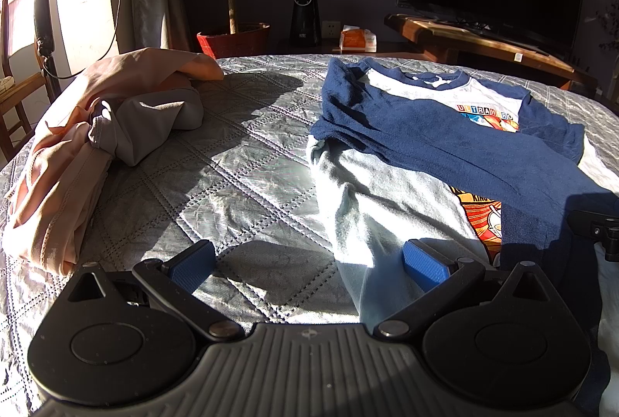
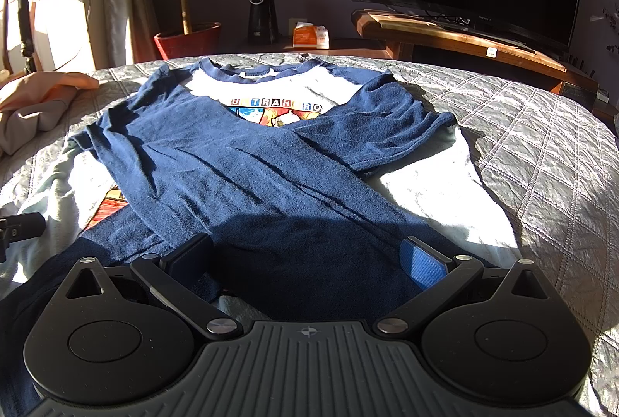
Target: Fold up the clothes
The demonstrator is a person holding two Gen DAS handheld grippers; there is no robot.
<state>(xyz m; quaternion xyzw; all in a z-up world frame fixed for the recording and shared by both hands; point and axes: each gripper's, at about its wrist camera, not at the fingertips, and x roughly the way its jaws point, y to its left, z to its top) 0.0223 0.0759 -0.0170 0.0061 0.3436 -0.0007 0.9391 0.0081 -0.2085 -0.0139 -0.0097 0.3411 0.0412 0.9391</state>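
My left gripper (image 1: 309, 258) and right gripper (image 2: 307, 256), both spread wide, hover over the navy-sleeved white graphic cotton shirt (image 2: 247, 161) on the grey quilted bedspread (image 1: 216, 161).

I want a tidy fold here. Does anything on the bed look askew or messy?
The raglan shirt lies flat with both navy sleeves crossed over its chest, partly hiding the print; the cloth is somewhat wrinkled. To its left, a peach garment and a grey one sit in a crumpled, unfolded heap on the quilt. Nothing looks damaged.
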